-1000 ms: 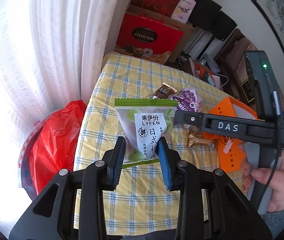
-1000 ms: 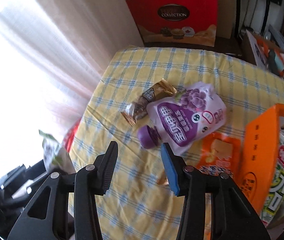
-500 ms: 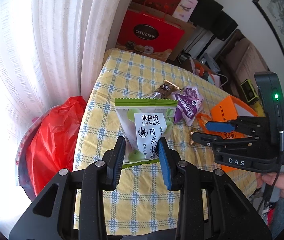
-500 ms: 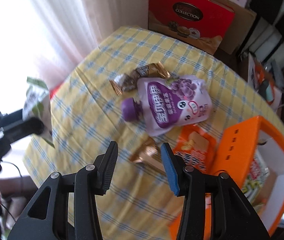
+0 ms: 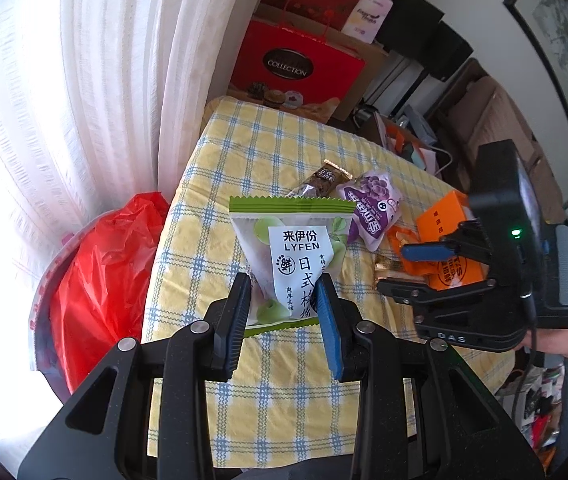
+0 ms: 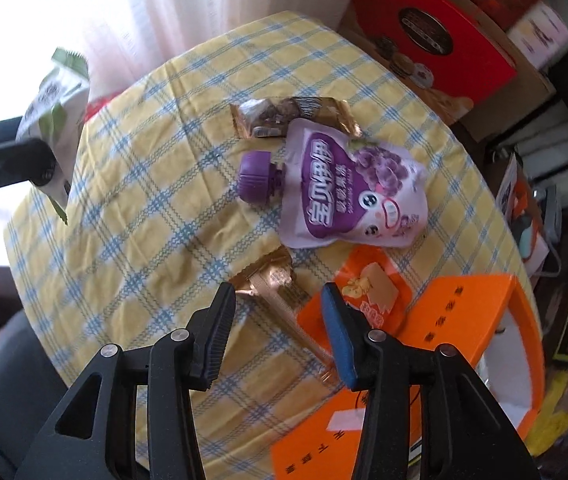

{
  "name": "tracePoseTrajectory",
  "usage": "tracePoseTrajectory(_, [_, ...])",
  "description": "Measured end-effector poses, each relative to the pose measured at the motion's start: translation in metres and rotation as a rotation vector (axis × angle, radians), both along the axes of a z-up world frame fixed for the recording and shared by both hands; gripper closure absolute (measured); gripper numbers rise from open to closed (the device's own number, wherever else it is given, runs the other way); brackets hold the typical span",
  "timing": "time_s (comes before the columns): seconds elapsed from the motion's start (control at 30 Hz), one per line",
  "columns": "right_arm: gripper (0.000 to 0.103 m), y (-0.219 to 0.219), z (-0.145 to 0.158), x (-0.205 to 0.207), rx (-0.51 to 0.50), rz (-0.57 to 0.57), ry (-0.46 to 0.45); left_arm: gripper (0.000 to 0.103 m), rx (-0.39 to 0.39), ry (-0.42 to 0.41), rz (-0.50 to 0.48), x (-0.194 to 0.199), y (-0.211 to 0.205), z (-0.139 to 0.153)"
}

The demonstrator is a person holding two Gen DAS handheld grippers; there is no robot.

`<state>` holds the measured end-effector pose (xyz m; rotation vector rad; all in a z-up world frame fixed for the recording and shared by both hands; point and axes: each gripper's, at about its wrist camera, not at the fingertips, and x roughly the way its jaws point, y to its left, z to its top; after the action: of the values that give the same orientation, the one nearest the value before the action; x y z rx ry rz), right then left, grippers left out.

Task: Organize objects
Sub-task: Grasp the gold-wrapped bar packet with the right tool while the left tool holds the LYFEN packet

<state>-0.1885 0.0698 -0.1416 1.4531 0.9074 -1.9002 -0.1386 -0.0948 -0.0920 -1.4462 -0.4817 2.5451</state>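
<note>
My left gripper [image 5: 284,292] is shut on the lower part of a green-and-white LYFEN snack packet [image 5: 295,240] and holds it upright above the near table edge. That packet [image 6: 52,100] shows at the far left of the right wrist view. My right gripper [image 6: 278,300] is open and points steeply down over a gold candy wrapper [image 6: 272,280] that lies between its fingers' lines, untouched. In the left wrist view the right gripper [image 5: 393,270] hangs to the right of the packet. A purple grape pouch [image 6: 351,196] and a brown-gold snack bar [image 6: 291,116] lie further back.
A yellow checked cloth [image 5: 268,148] covers the table. An orange sachet [image 6: 367,292] and an open orange box [image 6: 463,320] sit at the right. A red gift box [image 5: 295,68] stands behind the table, with a red plastic bag [image 5: 100,272] and a white curtain [image 5: 84,80] at the left.
The right gripper has rolled and come down from over the purple pouch to over the gold wrapper. The left gripper and its packet have stayed put.
</note>
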Motion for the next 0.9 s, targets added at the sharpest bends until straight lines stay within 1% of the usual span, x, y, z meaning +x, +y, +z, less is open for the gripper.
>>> tracePoseTrajectory(0.13, [0.058,-0.008,-0.014,-0.004,0.06,0.035,-0.01,0.072,-0.001,-0.007,0.003,0.001,-0.001,-0.002])
tracePoseTrajectory(0.17, [0.058,-0.008,-0.016,-0.005,0.062,0.041,-0.009,0.072,-0.003,-0.008,0.003,0.001,-0.002,-0.002])
tracePoseTrajectory(0.2, [0.059,-0.009,-0.017,-0.006,0.054,0.044,-0.011,0.072,-0.003,-0.008,0.003,0.002,-0.002,-0.003])
tracePoseTrajectory(0.23, [0.066,-0.009,-0.017,-0.007,0.042,0.043,-0.017,0.072,0.0,-0.009,0.006,0.002,-0.003,-0.003])
tracePoseTrajectory(0.27, [0.069,-0.008,-0.017,-0.007,0.026,0.035,-0.036,0.072,0.002,-0.011,0.007,0.002,-0.003,-0.004])
tracePoseTrajectory(0.3, [0.076,-0.007,-0.017,-0.008,0.008,0.026,-0.056,0.072,0.004,-0.011,0.007,0.001,-0.004,-0.004])
tracePoseTrajectory(0.4, [0.078,-0.002,-0.015,-0.007,-0.017,-0.003,-0.05,0.075,0.008,-0.009,0.004,0.001,-0.004,-0.004])
tracePoseTrajectory(0.47, [0.083,0.003,-0.011,-0.008,-0.054,-0.031,-0.057,0.076,0.008,-0.003,0.002,0.002,-0.003,-0.003])
tracePoseTrajectory(0.53, [0.089,0.01,-0.005,-0.009,-0.114,-0.07,-0.07,0.076,0.008,-0.001,-0.002,0.002,-0.002,-0.002])
tracePoseTrajectory(0.63, [0.089,0.018,-0.002,-0.008,-0.146,-0.103,-0.072,0.076,-0.004,-0.012,-0.009,0.0,0.002,-0.004])
tracePoseTrajectory(0.67, [0.089,0.02,-0.003,-0.007,-0.144,-0.109,-0.083,0.076,-0.006,-0.028,-0.014,-0.001,0.003,-0.006])
tracePoseTrajectory(0.7, [0.08,0.019,-0.002,-0.01,-0.14,-0.123,-0.092,0.076,-0.007,-0.042,-0.013,-0.002,0.004,-0.009])
tracePoseTrajectory(0.73, [0.057,0.02,0.0,-0.012,-0.135,-0.14,-0.089,0.075,-0.012,-0.053,-0.005,-0.003,0.004,-0.012])
tracePoseTrajectory(0.77, [0.045,0.02,0.001,-0.01,-0.127,-0.152,-0.073,0.074,-0.019,-0.061,0.001,-0.004,0.005,-0.014])
tracePoseTrajectory(0.8, [0.036,0.02,0.003,-0.006,-0.121,-0.153,-0.052,0.07,-0.02,-0.066,0.006,-0.004,0.005,-0.016])
tracePoseTrajectory(0.83, [0.038,0.018,0.005,-0.002,-0.115,-0.15,-0.042,0.064,-0.023,-0.075,0.015,-0.006,0.005,-0.019])
tracePoseTrajectory(0.9, [0.04,0.018,0.004,0.003,-0.107,-0.151,-0.053,0.06,-0.035,-0.093,0.035,-0.009,0.005,-0.026])
